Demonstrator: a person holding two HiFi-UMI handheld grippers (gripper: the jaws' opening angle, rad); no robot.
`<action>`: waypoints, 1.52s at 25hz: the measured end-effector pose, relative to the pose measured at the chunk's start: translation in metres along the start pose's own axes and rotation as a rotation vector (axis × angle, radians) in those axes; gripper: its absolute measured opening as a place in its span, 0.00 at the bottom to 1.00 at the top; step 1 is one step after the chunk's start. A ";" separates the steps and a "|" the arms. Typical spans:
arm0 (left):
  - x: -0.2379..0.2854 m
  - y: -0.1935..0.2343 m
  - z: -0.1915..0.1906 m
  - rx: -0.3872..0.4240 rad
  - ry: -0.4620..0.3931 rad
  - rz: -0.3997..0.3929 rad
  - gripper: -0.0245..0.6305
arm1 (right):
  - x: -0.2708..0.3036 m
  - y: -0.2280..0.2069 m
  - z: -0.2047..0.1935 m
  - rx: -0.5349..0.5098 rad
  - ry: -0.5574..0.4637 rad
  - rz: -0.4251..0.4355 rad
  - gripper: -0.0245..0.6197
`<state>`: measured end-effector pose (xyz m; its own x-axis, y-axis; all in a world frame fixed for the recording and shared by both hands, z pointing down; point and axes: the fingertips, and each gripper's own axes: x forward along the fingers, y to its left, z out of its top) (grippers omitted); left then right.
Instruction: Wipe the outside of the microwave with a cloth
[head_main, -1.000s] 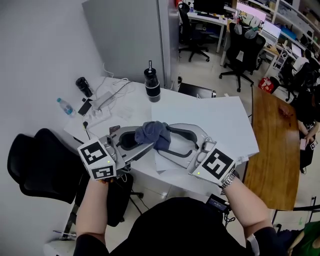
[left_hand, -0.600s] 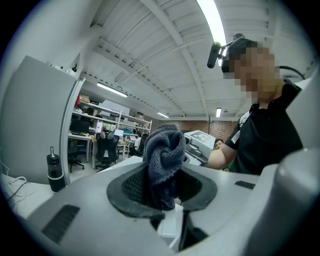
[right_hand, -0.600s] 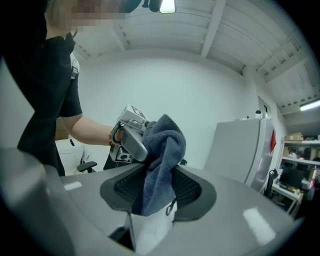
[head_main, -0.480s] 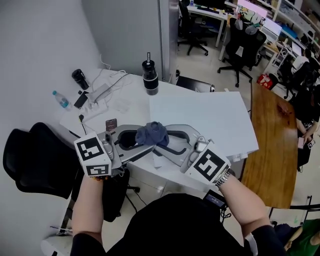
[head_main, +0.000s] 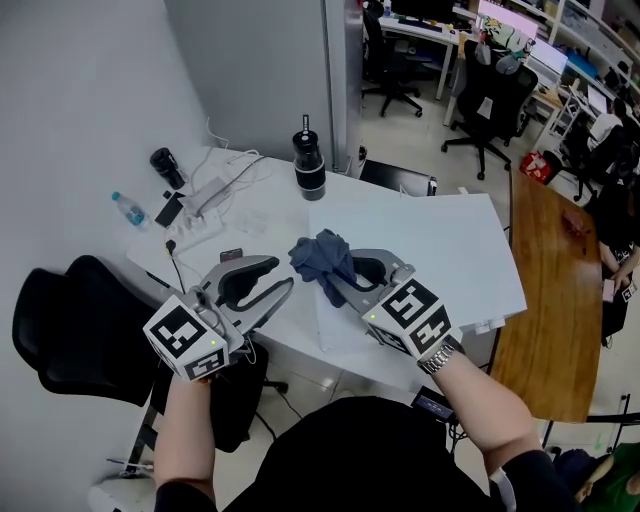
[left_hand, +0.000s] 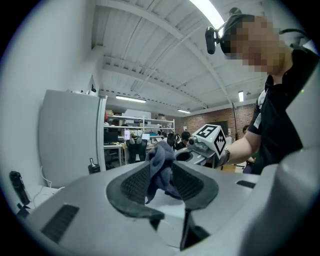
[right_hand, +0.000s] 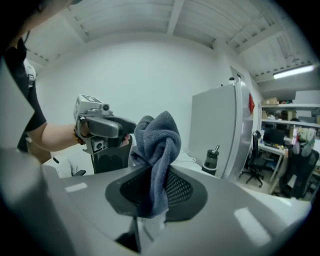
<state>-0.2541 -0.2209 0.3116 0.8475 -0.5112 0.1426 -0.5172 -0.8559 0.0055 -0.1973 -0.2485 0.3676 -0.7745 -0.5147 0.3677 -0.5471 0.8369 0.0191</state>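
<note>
A dark blue-grey cloth (head_main: 323, 260) hangs bunched from my right gripper (head_main: 340, 278), whose jaws have just been closing and now pinch it. In the right gripper view the cloth (right_hand: 159, 150) sits between the pads and rises above my right gripper (right_hand: 155, 192). My left gripper (head_main: 283, 277) stands open just left of the cloth, apart from it; its jaws have just been opening. The left gripper view looks through the jaws of my open left gripper (left_hand: 162, 189) at the cloth (left_hand: 161, 167) beyond. Below lies a large white flat-topped surface (head_main: 430, 245); I cannot tell if it is the microwave.
On the white desk (head_main: 255, 215) stand a black tumbler (head_main: 309, 165), a water bottle (head_main: 128, 210), a black cup (head_main: 167, 168) and a power strip with cables (head_main: 205, 195). A tall grey cabinet (head_main: 265, 70) stands behind. A black chair (head_main: 70, 320) is left, a wooden table (head_main: 550, 300) right.
Both grippers met at the cloth before. Now the left gripper has let go, opened and drawn back to the lower left. The right gripper has shut on the cloth.
</note>
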 end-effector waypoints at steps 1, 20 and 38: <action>-0.003 0.003 0.001 0.002 -0.012 0.026 0.24 | 0.006 -0.002 -0.007 0.024 0.034 -0.009 0.15; 0.001 -0.019 0.007 -0.010 -0.120 0.093 0.04 | 0.029 -0.032 -0.058 0.018 0.304 -0.146 0.15; 0.051 -0.061 0.029 0.009 -0.136 0.107 0.04 | -0.063 -0.117 -0.094 0.035 0.353 -0.277 0.15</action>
<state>-0.1754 -0.1971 0.2899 0.7963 -0.6049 0.0067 -0.6048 -0.7963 -0.0114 -0.0546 -0.2966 0.4298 -0.4448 -0.6181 0.6481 -0.7335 0.6666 0.1323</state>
